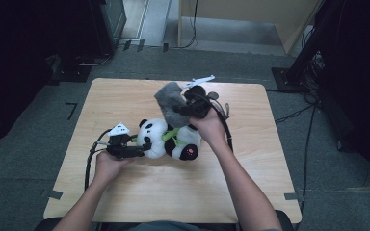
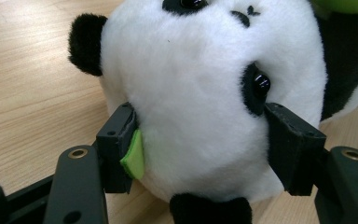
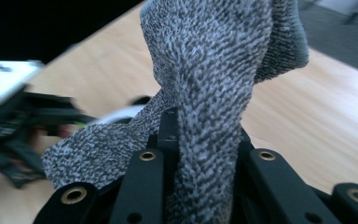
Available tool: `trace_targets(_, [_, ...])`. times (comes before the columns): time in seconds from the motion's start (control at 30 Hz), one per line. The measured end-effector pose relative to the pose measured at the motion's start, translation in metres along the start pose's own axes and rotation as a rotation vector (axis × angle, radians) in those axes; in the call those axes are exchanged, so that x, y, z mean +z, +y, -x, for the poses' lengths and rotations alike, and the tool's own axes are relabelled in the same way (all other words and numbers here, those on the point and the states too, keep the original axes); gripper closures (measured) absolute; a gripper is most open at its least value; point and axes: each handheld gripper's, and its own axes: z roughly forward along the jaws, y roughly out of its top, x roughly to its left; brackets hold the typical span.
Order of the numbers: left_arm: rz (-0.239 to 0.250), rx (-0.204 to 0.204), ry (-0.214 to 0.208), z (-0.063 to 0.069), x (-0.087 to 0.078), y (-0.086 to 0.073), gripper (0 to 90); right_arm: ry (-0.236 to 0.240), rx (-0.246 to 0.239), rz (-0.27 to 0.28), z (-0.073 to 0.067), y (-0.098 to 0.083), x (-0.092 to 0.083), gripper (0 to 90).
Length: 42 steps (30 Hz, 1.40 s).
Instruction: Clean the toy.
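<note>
1. The left gripper (image 1: 142,150) clamps the head of the panda toy (image 1: 168,139), which lies near the middle of the table (image 1: 125,192); in the left gripper view its pads press into the white plush on both sides.
2. That view cuts off the panda's body (image 2: 345,60), and a green tab (image 2: 134,156) is half hidden behind one pad.
3. The right gripper (image 1: 185,109) pinches a grey knitted cloth (image 1: 170,100), held above the table just behind the panda.
4. In the right gripper view the cloth (image 3: 214,84) covers the jaw tips, and the left gripper (image 3: 14,126) beyond it is blurred.
</note>
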Motion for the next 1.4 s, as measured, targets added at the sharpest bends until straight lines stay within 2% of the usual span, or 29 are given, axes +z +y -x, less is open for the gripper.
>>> trace_targets(0.13, [-0.001,-0.001,0.000,0.000,0.000,0.000,34.6,0.064,-0.025,-0.010,-0.028,0.003,0.023,75.6])
trace_targets(0.27, [-0.001,-0.001,0.000,0.000,0.000,0.000,34.7,0.117,-0.036,-0.036,-0.050,0.001,0.047,75.6])
trace_targets(0.43, [-0.011,-0.010,0.002,-0.001,-0.001,0.000,34.7,0.125,-0.065,-0.125,-0.064,-0.011,0.078,75.1])
trace_targets(0.57, [-0.004,-0.019,0.001,-0.001,0.000,0.000,35.0,0.106,-0.072,-0.113,-0.060,-0.015,0.077,74.9])
trace_targets(0.7, [-0.003,-0.022,0.002,-0.001,0.000,0.000,35.5,0.096,-0.058,-0.114,-0.049,-0.016,0.070,74.4])
trace_targets(0.8, [-0.001,-0.028,0.000,-0.001,0.000,0.001,35.6,0.069,-0.050,-0.114,-0.040,-0.017,0.064,74.3])
trace_targets(1.03, [-0.001,-0.027,-0.002,-0.001,0.000,0.001,35.6,-0.015,-0.028,-0.162,-0.017,-0.024,0.052,74.5])
trace_targets(1.13, [0.003,-0.025,-0.003,-0.001,0.000,0.001,35.5,-0.010,0.001,-0.161,-0.008,-0.027,0.050,74.7])
trace_targets(1.27, [0.002,-0.022,-0.007,-0.001,-0.001,0.000,35.5,-0.016,-0.006,-0.156,-0.008,-0.025,0.046,75.3])
trace_targets(1.4, [0.004,-0.022,-0.004,-0.001,-0.001,0.000,35.5,0.007,0.006,-0.106,-0.014,-0.018,0.039,76.5])
